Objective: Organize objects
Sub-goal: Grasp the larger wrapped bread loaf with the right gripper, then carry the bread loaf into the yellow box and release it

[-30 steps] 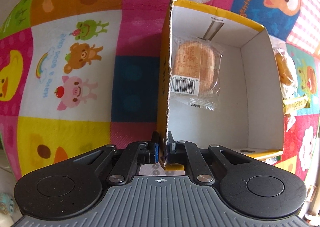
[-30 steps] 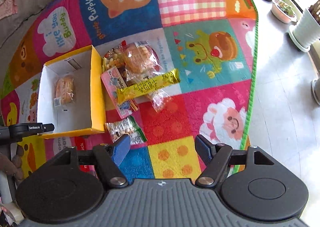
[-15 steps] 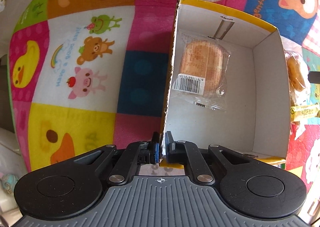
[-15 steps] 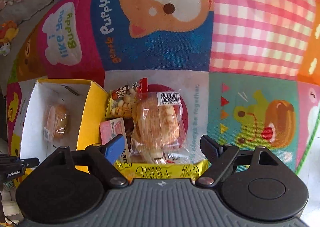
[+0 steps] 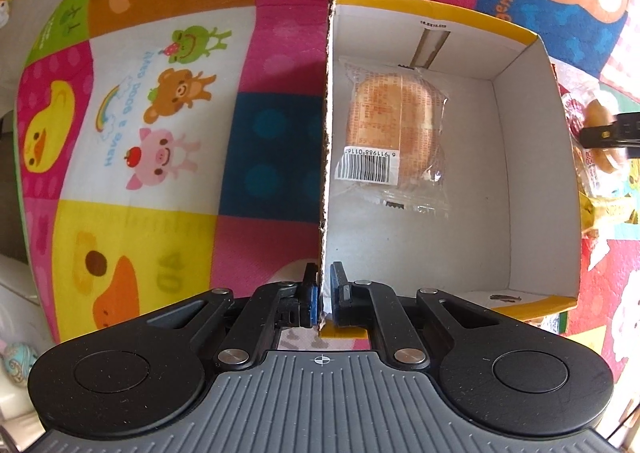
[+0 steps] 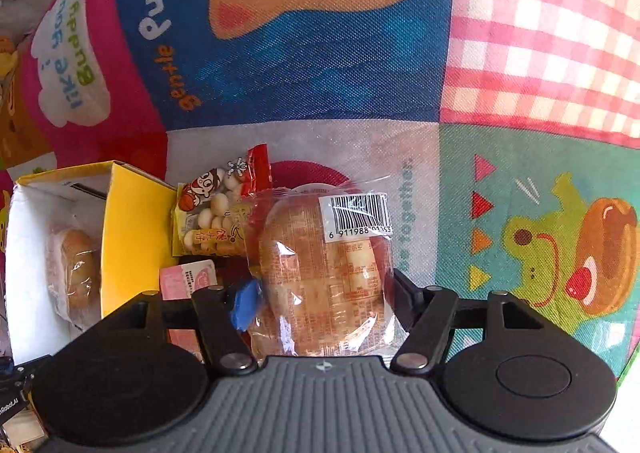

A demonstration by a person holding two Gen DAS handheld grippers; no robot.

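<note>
both views are bright with daylight, the colours of the play mat saturated. the fisheye lens bends straight lines: the walls of the yellow cardboard box bow outward, and the mat's squares curve toward the corners. inside the box the white walls glow evenly, with a soft shadow under the wrapped bun. in the right wrist view glare streaks the plastic wrap of the packaged bun, and the checked patch looks washed out. edges turn soft.

Yellow box, open, white inside
One wrapped bun flat inside; second wrapped bun outside beside snack packets.
</note>
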